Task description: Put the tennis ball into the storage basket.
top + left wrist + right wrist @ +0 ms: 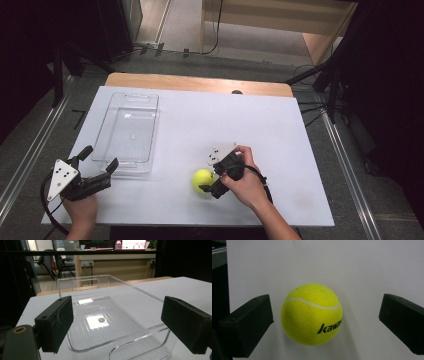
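White table [280,125] | right gripper [210,181] jaws spread either side of tennis ball [202,180], not touching | left gripper [100,162] jaws spread before clear tray [150,107]

An office-like lab: a long pale wooden counter [117,263] (lit screens [112,243] above), black office chairs [53,263] far left.

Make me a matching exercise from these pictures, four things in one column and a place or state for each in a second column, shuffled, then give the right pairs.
Things:
1. tennis ball
2. clear bin
3. left gripper
4. right gripper

Places or states:
A. empty, on the table's left half
B. open, facing the bin's near end
C. yellow, lying on the white tabletop
D. open, one finger on each side of the ball

Pairs: 1-C, 2-A, 3-B, 4-D
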Demonstrator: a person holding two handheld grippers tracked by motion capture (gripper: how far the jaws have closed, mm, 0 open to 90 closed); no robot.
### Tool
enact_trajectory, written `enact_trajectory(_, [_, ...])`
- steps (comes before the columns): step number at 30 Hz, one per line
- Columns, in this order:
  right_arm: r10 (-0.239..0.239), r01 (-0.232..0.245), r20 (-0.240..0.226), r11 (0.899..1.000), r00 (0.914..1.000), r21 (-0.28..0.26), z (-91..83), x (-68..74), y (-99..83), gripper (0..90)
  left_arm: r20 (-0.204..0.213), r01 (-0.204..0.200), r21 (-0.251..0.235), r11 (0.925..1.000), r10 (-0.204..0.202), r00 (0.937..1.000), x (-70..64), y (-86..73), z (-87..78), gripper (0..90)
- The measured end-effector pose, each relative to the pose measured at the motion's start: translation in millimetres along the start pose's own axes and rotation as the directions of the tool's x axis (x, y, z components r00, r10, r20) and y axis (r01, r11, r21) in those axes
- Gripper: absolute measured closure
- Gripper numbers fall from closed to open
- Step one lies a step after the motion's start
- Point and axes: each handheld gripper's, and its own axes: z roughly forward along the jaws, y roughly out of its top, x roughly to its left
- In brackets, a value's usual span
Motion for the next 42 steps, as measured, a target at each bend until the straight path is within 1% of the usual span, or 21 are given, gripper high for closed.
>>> enact_trajectory(7, [-0.011, 0.012, -0.021, 0.999, 0.9997, 0.047, 8.5, 0.5, 1.3, 0.0, 0.000, -0.001, 0.000, 1.0000, 0.001, 1.0000, -0.1, 0.0, 0.0, 11.3])
enact_trajectory(12, [0.000, 0.003, -0.040, 0.997, 0.9992, 0.072, 12.0, 0.4, 1.4, 0.0, 0.001, -0.002, 0.000, 1.0000, 0.002, 1.0000, 0.0, 0.1, 0.1, 11.3])
enact_trajectory(13, [0.008, -0.005, -0.042, 0.996, 0.9991, 0.085, 13.7, 0.9, 1.6, 0.0, 0.001, -0.002, 0.000, 1.0000, 0.002, 1.0000, 0.1, 0.1, 0.0, 11.3])
enact_trajectory(15, [0.000, 0.004, -0.046, 0.996, 0.9989, 0.085, 15.1, 0.7, 1.7, 0.0, 0.001, -0.002, 0.000, 1.0000, 0.002, 1.0000, 0.1, 0.1, 0.0, 11.3])
enact_trajectory(17, [-0.001, 0.007, -0.051, 0.995, 0.9987, 0.100, 17.5, 1.4, 2.1, 0.1, 0.001, -0.001, 0.000, 1.0000, 0.001, 1.0000, -0.2, 0.1, -0.1, 11.3])
enact_trajectory(18, [0.000, 0.006, -0.050, 0.995, 0.9988, 0.104, 18.3, 1.7, 2.3, 4.6, 0.002, -0.003, 0.001, 1.0000, 0.003, 1.0000, -0.1, 0.2, -0.1, 11.3])
enact_trajectory(19, [-0.003, 0.009, -0.054, 0.994, 0.9985, 0.106, 19.3, 1.5, 2.3, 6.4, 0.002, -0.002, 0.001, 1.0000, 0.002, 1.0000, -0.1, 0.2, -0.1, 11.3])
enact_trajectory(22, [-0.001, 0.007, -0.055, 0.994, 0.9985, 0.113, 21.1, 2.3, 2.7, 6.3, 0.001, -0.002, 0.000, 1.0000, 0.002, 1.0000, -0.1, 0.2, -0.1, 11.3])
enact_trajectory(23, [0.003, 0.004, -0.054, 0.992, 0.9985, 0.129, 22.4, 3.4, 3.2, 6.4, 0.001, -0.002, 0.001, 1.0000, 0.002, 1.0000, 0.0, 0.2, -0.1, 11.3])
enact_trajectory(24, [-0.008, 0.017, -0.067, 0.992, 0.9977, 0.126, 23.9, 2.7, 3.3, 6.4, 0.001, -0.002, 0.001, 1.0000, 0.002, 1.0000, 0.0, 0.2, -0.1, 11.3])
enact_trajectory(28, [0.013, -0.003, -0.062, 0.987, 0.9980, 0.158, 26.8, 5.2, 3.6, 6.4, 0.002, -0.002, 0.000, 1.0000, 0.002, 1.0000, 0.0, 0.2, 0.0, 11.3])
enact_trajectory(29, [0.013, -0.003, -0.062, 0.987, 0.9980, 0.158, 26.8, 5.2, 3.6, 6.4, 0.002, -0.002, 0.000, 1.0000, 0.002, 1.0000, 0.0, 0.2, 0.0, 11.3])
enact_trajectory(30, [-0.002, 0.013, -0.066, 0.986, 0.9978, 0.165, 29.3, 5.3, 4.1, 6.6, 0.003, -0.002, 0.000, 1.0000, 0.002, 1.0000, 0.0, 0.2, -0.1, 11.3])
enact_trajectory(32, [-0.002, 0.014, -0.065, 0.985, 0.9979, 0.174, 29.7, 5.8, 4.1, 8.3, 0.003, -0.002, 0.000, 1.0000, 0.002, 1.0000, 0.0, 0.2, -0.1, 11.3])
enact_trajectory(33, [-0.002, 0.013, -0.065, 0.985, 0.9979, 0.173, 30.1, 6.2, 4.2, 13.8, 0.003, -0.002, 0.000, 1.0000, 0.002, 1.0000, 0.0, 0.2, -0.1, 11.3])
enact_trajectory(36, [0.001, 0.008, -0.048, 0.981, 0.9988, 0.195, 32.0, 7.1, 4.3, 15.2, 0.003, -0.002, -0.001, 1.0000, 0.002, 1.0000, 0.1, 0.2, -0.1, 11.3])
enact_trajectory(38, [-0.001, 0.012, -0.055, 0.981, 0.9985, 0.195, 33.3, 6.9, 4.2, 19.6, 0.004, -0.002, 0.000, 1.0000, 0.002, 1.0000, 0.1, 0.3, -0.2, 11.3])
enact_trajectory(42, [-0.002, 0.016, -0.071, 0.981, 0.9975, 0.194, 34.1, 7.1, 4.4, 22.3, 0.004, -0.003, 0.000, 1.0000, 0.003, 1.0000, 0.0, 0.3, -0.1, 11.3])
